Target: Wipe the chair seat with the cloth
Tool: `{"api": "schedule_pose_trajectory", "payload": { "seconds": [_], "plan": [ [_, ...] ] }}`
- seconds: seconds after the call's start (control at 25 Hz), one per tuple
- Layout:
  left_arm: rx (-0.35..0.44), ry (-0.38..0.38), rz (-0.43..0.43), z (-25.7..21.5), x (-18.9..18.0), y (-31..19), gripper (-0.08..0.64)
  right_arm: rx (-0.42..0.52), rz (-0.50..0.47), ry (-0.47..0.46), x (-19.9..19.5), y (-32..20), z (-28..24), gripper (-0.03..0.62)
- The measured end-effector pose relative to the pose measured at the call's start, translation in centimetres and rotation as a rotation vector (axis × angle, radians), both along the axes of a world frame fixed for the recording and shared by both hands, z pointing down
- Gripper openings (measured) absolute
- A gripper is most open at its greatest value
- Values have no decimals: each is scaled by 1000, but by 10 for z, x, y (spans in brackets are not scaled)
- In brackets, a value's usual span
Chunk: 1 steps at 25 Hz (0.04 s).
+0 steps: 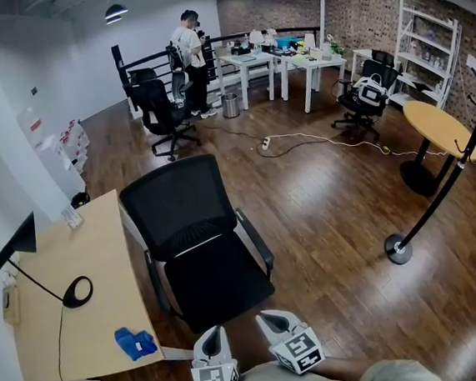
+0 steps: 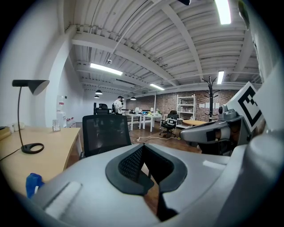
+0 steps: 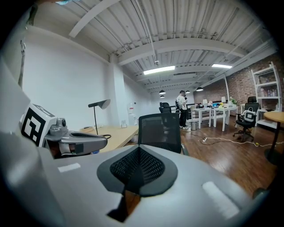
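Counter [image 1: 78,268]: it stands to your left, with its long edge just beside the chair. It carries the cloth, a lamp [image 1: 74,292] and the lamp's cord.
Chair [image 1: 176,204]: it sits right in front of you, its back towards the room and its seat towards you.
Seat [image 1: 218,284]: it is bare black, with nothing lying on it. No view shows dust, streaks or damp on it.
Left gripper [image 2: 143,148]: its jaws are pressed together with nothing between them. It is held low before you, over the near edge of the seat.
Right gripper [image 3: 138,150]: its jaws are pressed together too, and empty. It is just beside the left one and points the same way, a little downward.
Cloth [image 1: 135,343]: blue and bunched, it lies near the counter's front corner. It is apart from both grippers and off the seat.
Stage: you can read this two ways. The cloth may be waiting on the counter for the wipe, or it may have been laid back there after one. The seat does not settle which.
Handling, as a judgement: the cloth is soft and crumpled, so a pinch would hold best on a raised fold rather than on the flat edge. Your left gripper is the nearer one to it. The lamp cord runs along the counter not far from the cloth, so keep clear of it. On the seat, long overlapping strokes from back to front would cover it best.
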<state>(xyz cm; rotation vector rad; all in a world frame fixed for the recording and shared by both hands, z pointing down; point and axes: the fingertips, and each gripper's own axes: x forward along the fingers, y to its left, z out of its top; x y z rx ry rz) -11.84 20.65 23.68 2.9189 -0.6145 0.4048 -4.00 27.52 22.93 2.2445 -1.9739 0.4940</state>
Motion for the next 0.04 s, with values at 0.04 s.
{"api": "schedule_pose_trajectory", "payload": {
  "seconds": [0.04],
  "plan": [
    [0, 1, -1, -1, 1, 2, 5, 0, -1, 1, 1, 1, -1, 2]
  ]
}}
